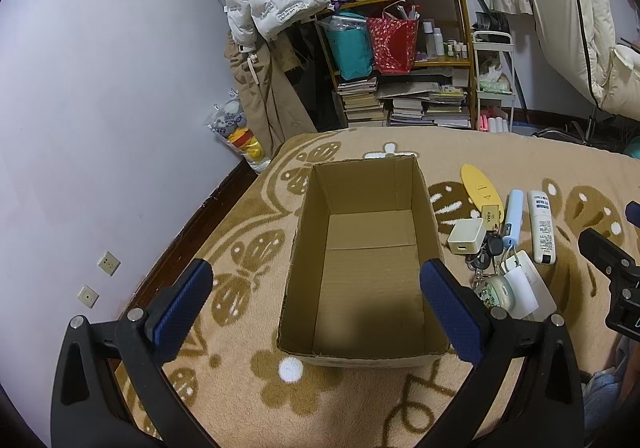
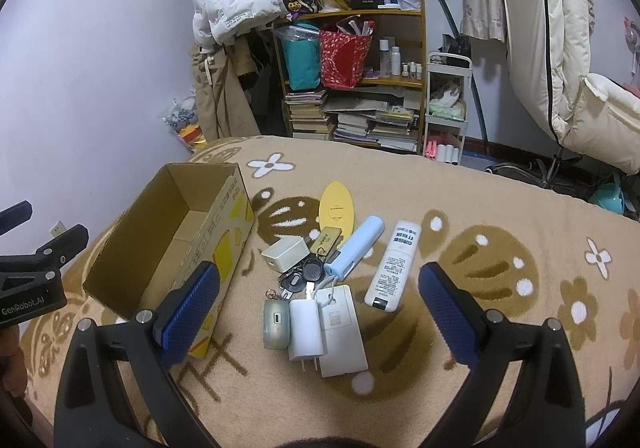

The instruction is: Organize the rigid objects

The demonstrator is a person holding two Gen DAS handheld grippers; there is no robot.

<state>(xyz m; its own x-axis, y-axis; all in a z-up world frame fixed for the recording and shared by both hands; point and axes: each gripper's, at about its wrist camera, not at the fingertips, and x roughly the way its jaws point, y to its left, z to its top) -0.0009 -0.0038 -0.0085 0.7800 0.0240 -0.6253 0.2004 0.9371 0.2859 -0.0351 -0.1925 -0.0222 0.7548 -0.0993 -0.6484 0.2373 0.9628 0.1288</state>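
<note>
In the left wrist view, the left gripper (image 1: pixel 316 300) hung with its ribbed blue pads spread wide and nothing between them, above an open corrugated cardboard box (image 1: pixel 362 358) whose bare brown floor showed. The box sat on a fleecy tan blanket (image 1: pixel 240 368) with brown leaf shapes. At three o'clock of the box lay a cluster of hard items: a square white charger (image 1: pixel 465 235), a pale blue power bank (image 1: pixel 512 218) and a long white remote control (image 1: pixel 541 226). In the right wrist view, the right gripper (image 2: pixel 320 306) was likewise wide apart and empty, above a white plug adapter (image 2: pixel 306 330), a flat white card-like slab (image 2: pixel 342 332) and a rounded grey-green case (image 2: pixel 276 322). A yellow oval plastic piece (image 2: pixel 338 208) lay at twelve o'clock of them; black keys (image 2: pixel 312 270) lay between.
</note>
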